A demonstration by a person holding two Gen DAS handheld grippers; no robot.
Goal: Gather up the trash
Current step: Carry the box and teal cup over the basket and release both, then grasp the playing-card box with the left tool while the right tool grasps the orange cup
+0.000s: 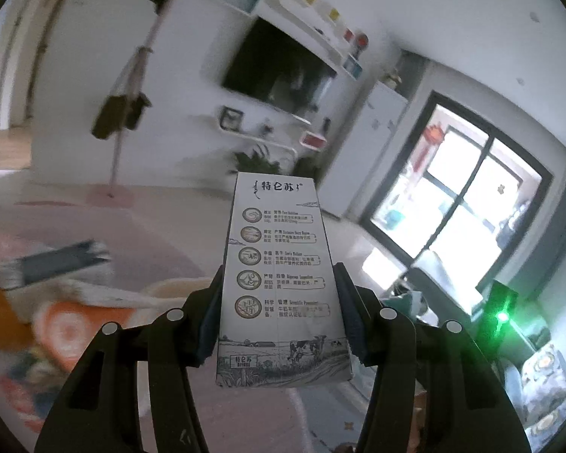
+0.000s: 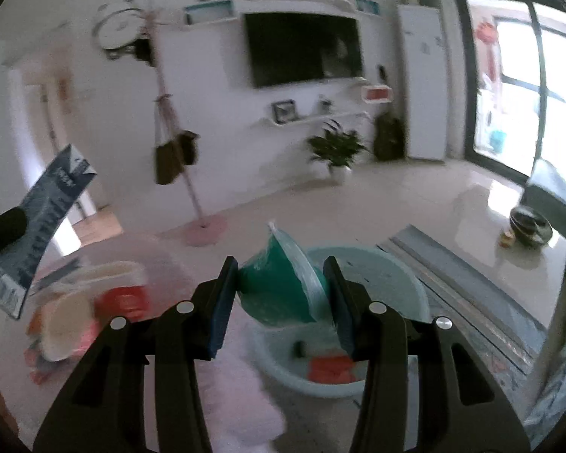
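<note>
1. your left claw [image 1: 279, 302] is closed on the milk carton [image 1: 281, 279], pads on its two narrow sides near the base; it looks light and stiff, though likely to crush under a hard squeeze.
2. your right claw [image 2: 281, 298] pinches a soft, crinkly green packet [image 2: 279, 290] that could slip.
3. only the right view shows the pale blue basin [image 2: 381, 283] below, with red trash inside.

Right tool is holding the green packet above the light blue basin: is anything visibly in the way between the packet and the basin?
Nothing visible is. The right tool holds the green packet directly over the light blue basin, which is open at the top. Only an orange wrapper and a small dark item lie inside.
</note>
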